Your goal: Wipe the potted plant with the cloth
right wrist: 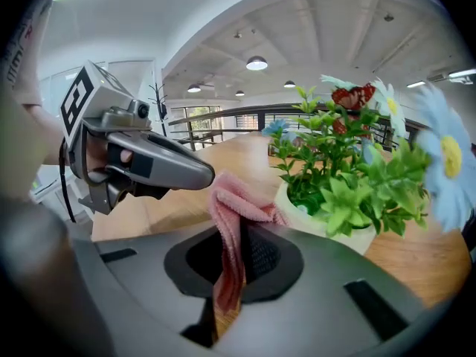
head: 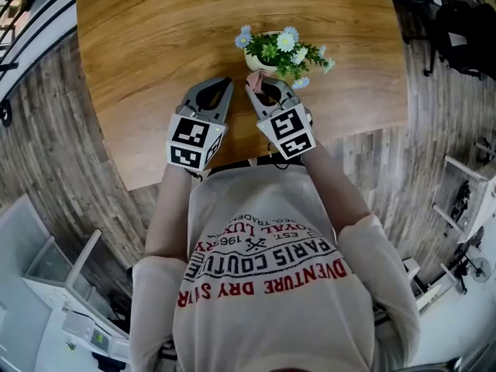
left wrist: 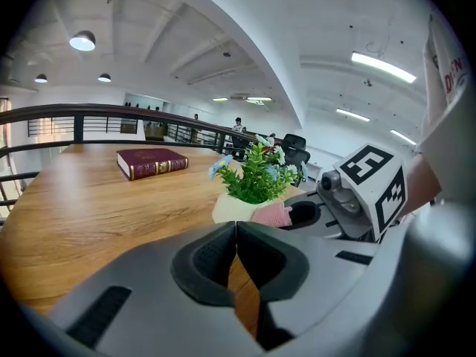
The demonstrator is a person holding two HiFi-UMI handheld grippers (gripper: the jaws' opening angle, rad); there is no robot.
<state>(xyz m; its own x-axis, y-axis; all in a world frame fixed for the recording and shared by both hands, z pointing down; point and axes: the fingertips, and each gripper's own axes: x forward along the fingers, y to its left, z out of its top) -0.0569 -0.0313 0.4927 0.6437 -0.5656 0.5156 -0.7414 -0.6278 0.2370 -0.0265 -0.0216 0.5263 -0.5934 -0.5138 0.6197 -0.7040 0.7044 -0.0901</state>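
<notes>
A small potted plant with green leaves and pale blue and white flowers stands in a cream pot on the round wooden table. My right gripper is shut on a pink cloth, which bunches against the pot's left side. My left gripper hovers beside the right one, a little left of the plant. Its jaws are shut with nothing between them, and only table wood shows below the tips.
A dark red book lies farther back on the table. The table's near edge runs just under my hands. A railing borders the far side, and office chairs stand behind the plant.
</notes>
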